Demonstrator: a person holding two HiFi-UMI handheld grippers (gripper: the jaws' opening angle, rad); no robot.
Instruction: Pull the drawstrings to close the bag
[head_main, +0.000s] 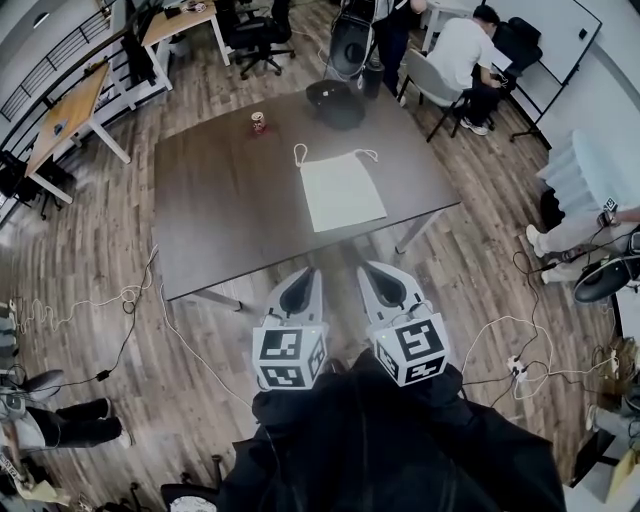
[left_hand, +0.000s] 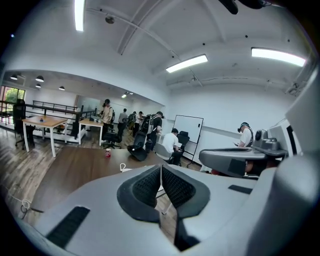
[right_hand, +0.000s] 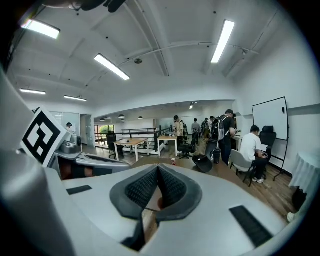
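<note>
A white drawstring bag (head_main: 341, 190) lies flat on the dark brown table (head_main: 230, 200), its cord loops (head_main: 300, 152) at the far end. Both grippers hang near my body, in front of the table's near edge and off the bag. The left gripper (head_main: 303, 274) is shut with nothing between its jaws. Beside it the right gripper (head_main: 372, 269) is shut and empty too. In the left gripper view the jaws (left_hand: 161, 167) meet at the tips, and a bit of the bag's cord (left_hand: 122, 166) shows beyond. The right gripper view shows the closed jaws (right_hand: 158, 169) over the table.
A small red cup (head_main: 258, 121) and a black helmet-like object (head_main: 335, 102) sit at the table's far edge. Cables (head_main: 130, 300) trail over the wooden floor on both sides. A seated person (head_main: 462, 50) and chairs are beyond the table; other desks (head_main: 70, 105) stand at far left.
</note>
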